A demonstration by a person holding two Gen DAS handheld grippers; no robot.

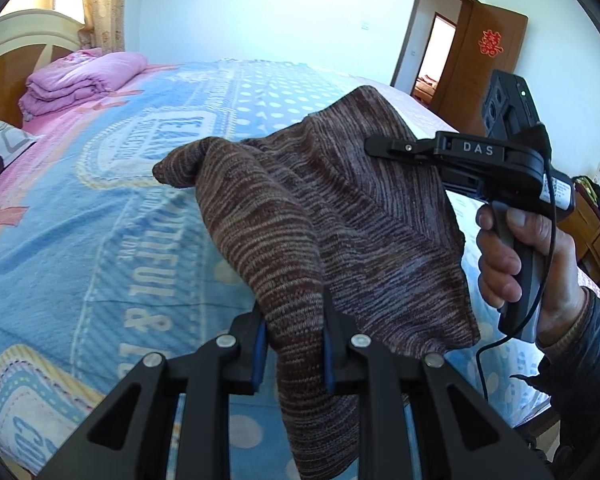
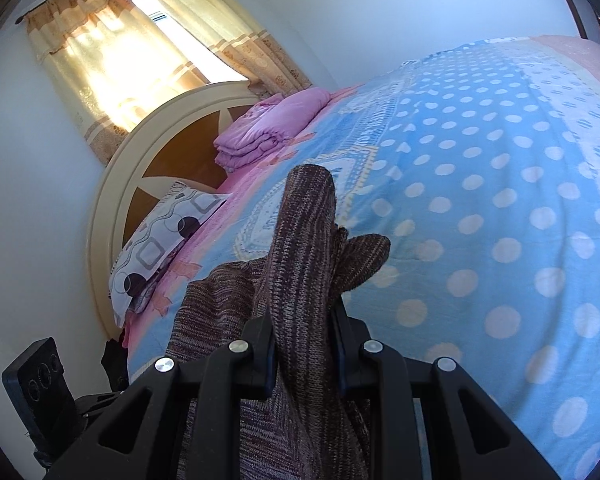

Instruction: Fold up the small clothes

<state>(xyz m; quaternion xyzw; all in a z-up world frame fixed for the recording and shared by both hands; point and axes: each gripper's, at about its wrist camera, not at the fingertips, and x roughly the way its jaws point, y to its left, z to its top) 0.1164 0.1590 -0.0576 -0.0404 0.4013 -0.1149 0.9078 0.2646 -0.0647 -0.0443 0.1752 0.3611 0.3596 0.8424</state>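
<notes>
A small brown-and-mauve striped knit garment [image 1: 320, 216] hangs in the air above the bed, stretched between both grippers. My left gripper [image 1: 294, 320] is shut on one bunched edge of it, and the cloth drapes down over the fingers. The right gripper [image 1: 384, 148] shows from the side in the left wrist view, held by a hand [image 1: 516, 256], pinching the garment's far upper edge. Seen from the right wrist, the right gripper [image 2: 304, 320] is shut on a thick fold of the knit garment [image 2: 304, 240], which sticks up past the fingertips.
The bed is covered by a blue polka-dot blanket [image 1: 100, 216] with a pink border. A folded pink quilt [image 1: 80, 80] and a patterned pillow [image 2: 160, 244] lie by the wooden headboard [image 2: 112, 200]. An open wooden door [image 1: 484, 64] stands at the right, curtains [image 2: 112, 44] behind.
</notes>
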